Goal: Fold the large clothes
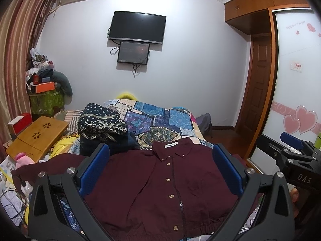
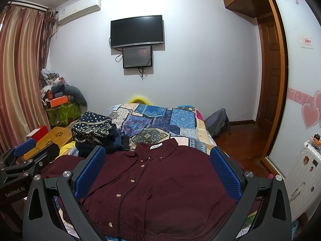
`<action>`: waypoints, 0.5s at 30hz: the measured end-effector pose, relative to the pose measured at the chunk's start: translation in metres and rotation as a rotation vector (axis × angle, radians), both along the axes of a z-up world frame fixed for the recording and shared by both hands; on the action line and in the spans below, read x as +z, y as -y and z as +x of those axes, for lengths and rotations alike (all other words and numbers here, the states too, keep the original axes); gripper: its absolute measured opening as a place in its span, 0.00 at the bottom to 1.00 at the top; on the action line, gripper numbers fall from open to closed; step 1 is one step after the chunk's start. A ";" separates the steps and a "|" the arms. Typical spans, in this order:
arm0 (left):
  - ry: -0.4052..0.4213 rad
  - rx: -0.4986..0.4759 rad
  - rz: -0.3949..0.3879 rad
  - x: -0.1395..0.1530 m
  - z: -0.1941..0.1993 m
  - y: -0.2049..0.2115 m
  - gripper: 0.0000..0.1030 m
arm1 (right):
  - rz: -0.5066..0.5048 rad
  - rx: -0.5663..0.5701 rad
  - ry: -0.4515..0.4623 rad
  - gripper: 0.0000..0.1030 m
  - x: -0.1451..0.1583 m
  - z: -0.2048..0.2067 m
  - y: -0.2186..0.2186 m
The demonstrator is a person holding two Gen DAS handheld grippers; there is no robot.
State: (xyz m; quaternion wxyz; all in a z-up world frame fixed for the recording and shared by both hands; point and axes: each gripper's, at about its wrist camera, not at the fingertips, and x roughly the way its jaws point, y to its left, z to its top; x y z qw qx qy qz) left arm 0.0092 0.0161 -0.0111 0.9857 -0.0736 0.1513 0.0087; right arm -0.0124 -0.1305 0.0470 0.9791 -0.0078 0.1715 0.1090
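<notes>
Bed (image 1: 176, 120) under a patchwork quilt, carrying the work. Maroon button-front shirt (image 1: 160, 180), the task garment, lies face up and buttoned at the bed's near edge, collar toward the far wall, elastic hem nearest the cameras; one sleeve trails toward the bed's left edge, while the right side appears already tucked in. A heap of dark patterned clothes (image 1: 102, 122) sits just beyond the shirt's left shoulder. Left gripper (image 1: 160, 172) and right gripper (image 2: 157, 172) both hang above the shirt, fingers spread wide, holding nothing.

Judged step: starting a fold. Good practice would be to pinch the trailing sleeve near its cuff and shoulder seam, draw it flat across the chest, and keep the placket straight so wrinkles are not trapped.
</notes>
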 end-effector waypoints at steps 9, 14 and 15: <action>-0.008 0.006 -0.010 -0.002 0.003 -0.003 1.00 | -0.012 0.001 -0.005 1.00 0.000 0.003 0.001; -0.008 0.010 -0.015 -0.003 0.003 -0.005 1.00 | -0.021 0.002 -0.008 1.00 0.001 0.004 -0.001; -0.009 0.010 -0.018 -0.004 0.003 -0.005 1.00 | -0.022 0.003 -0.008 1.00 0.001 0.004 0.000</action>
